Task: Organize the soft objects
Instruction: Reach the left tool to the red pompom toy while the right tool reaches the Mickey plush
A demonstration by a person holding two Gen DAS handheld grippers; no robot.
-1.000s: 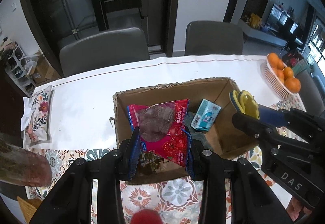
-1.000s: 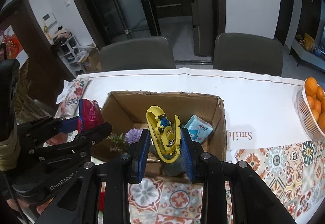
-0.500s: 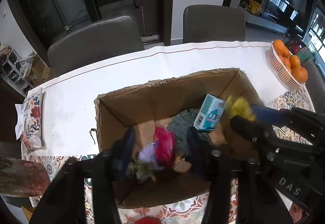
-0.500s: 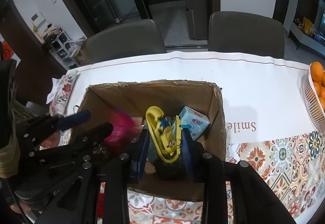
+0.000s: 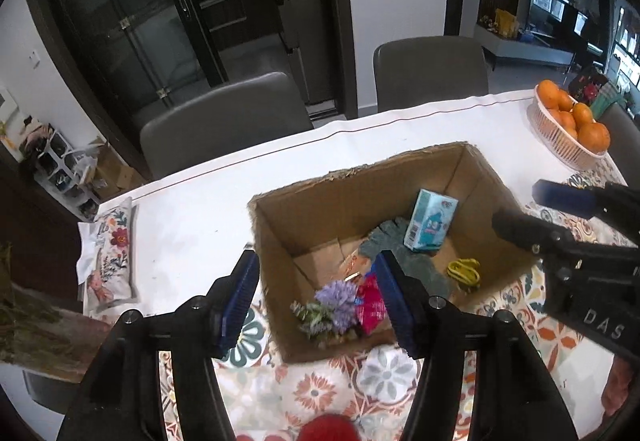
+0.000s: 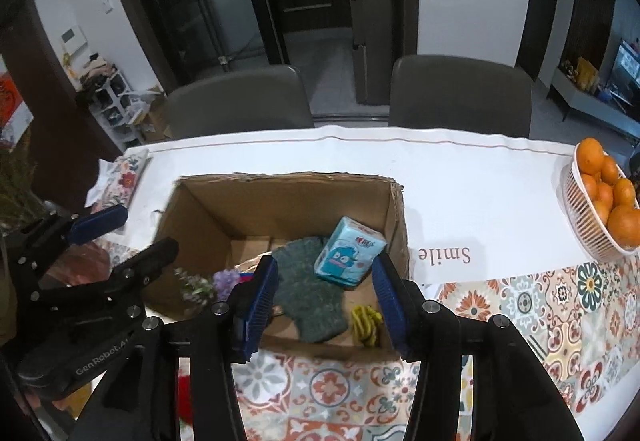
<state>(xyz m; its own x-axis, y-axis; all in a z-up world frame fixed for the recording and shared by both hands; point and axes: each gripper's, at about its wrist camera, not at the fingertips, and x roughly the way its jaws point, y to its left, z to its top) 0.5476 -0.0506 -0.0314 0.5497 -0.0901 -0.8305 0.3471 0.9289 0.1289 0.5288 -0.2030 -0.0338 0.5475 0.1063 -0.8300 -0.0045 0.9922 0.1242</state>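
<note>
An open cardboard box [image 5: 352, 193] [image 6: 288, 189] stands on the table. Inside lie a red snack bag [image 5: 370, 303], a purple flower bunch [image 5: 334, 299] [image 6: 224, 281], a grey-green knit glove [image 5: 404, 257] [image 6: 310, 289], a light blue tissue pack [image 5: 430, 221] [image 6: 350, 251] and a yellow toy [image 5: 464, 271] [image 6: 365, 323]. My left gripper [image 5: 316, 301] is open and empty above the box's near left corner. My right gripper [image 6: 324, 305] is open and empty above the box's near edge.
A basket of oranges [image 5: 570, 129] [image 6: 600, 205] sits at the table's right. A floral pouch [image 5: 110, 257] [image 6: 126, 175] lies at the left. Two grey chairs [image 6: 460, 97] stand behind the table. A red round thing [image 5: 326, 427] lies near the front edge.
Both grippers opened. The red snack bag fell from my left gripper into the box, and the yellow toy fell from my right gripper into the box. Both grippers pulled back.
</note>
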